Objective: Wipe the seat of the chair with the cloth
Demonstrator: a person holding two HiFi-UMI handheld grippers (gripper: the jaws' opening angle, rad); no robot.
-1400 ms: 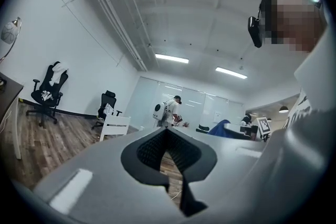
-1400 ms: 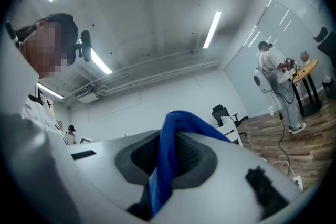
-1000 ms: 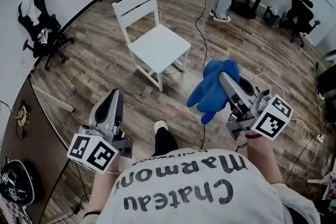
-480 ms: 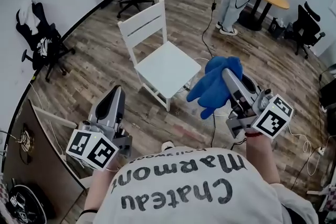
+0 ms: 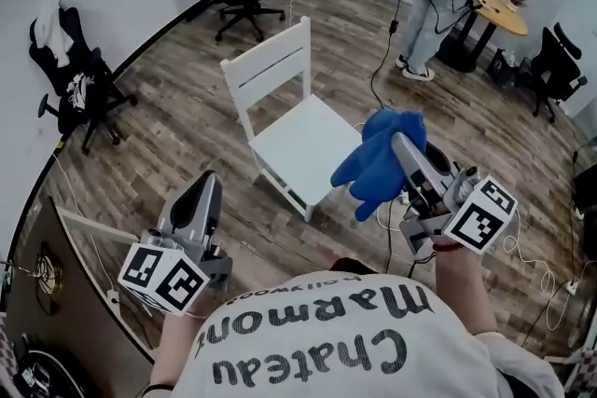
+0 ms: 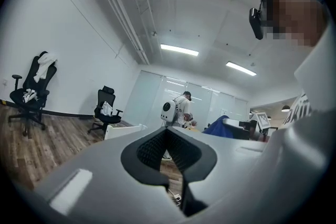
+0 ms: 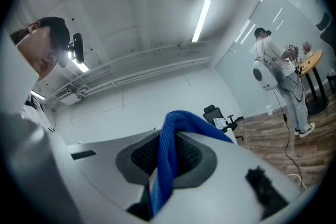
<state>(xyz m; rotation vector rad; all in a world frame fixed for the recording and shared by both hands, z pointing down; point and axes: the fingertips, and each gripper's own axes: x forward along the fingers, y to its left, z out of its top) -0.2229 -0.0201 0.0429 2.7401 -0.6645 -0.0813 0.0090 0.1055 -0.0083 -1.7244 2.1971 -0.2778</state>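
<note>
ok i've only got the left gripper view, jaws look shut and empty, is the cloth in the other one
observer: yes, the right gripper is shut on the blue cloth, with a fold pinched between its jaws.
operator: on the seat yet
observer: no, the cloth is held up in the air, off the white chair; the seat is bare.
operator: which way does the chair face
observer: its backrest is on the far left side, and the seat front points toward the right gripper.
</note>
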